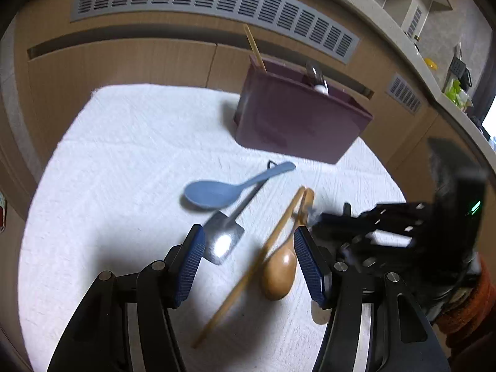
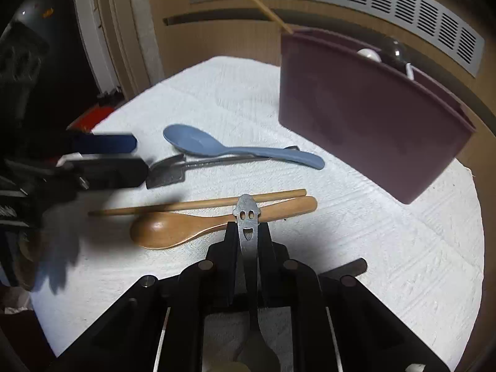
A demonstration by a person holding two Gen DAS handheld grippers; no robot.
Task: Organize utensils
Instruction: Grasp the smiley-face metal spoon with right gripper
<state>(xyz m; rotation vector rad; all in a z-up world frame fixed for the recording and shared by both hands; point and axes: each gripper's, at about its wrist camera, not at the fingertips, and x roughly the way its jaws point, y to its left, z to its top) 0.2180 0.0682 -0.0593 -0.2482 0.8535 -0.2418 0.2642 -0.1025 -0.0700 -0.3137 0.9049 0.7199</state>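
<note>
While the left gripper point(image 1: 249, 260) hangs with its blue ribbed pads spread wide and nothing pressed between them, the right gripper point(image 2: 248, 226) is clamped on a flat metal utensil handle point(image 2: 247, 217) whose rounded end is cut with two small holes and a mouth-shaped slot (a little smiling face). That handle stands up between the black fingers, its lower part running back under the camera, where its working end is too hidden to name.

On the white textured cloth point(image 1: 124, 155) lie the loose utensils. A pale blue plastic spoon point(image 1: 217, 190) rests across the thin handle of a shiny metal spoon with a squared bowl point(image 1: 222, 243), which lies just beside the left pad point(image 1: 190, 263). A wooden spoon point(image 1: 279, 269), honey-brown with a glossy oval bowl, lies between the spread pads, and a single wooden chopstick point(image 1: 257, 263) lies along it, touching or nearly so.

Behind them a dark purple plastic holder point(image 1: 294, 117) stands on the cloth's far side. From it another chopstick point(image 1: 254, 46) leans out at one end, and dark and white rounded utensil ends point(image 1: 317, 77) show at the other.
</note>
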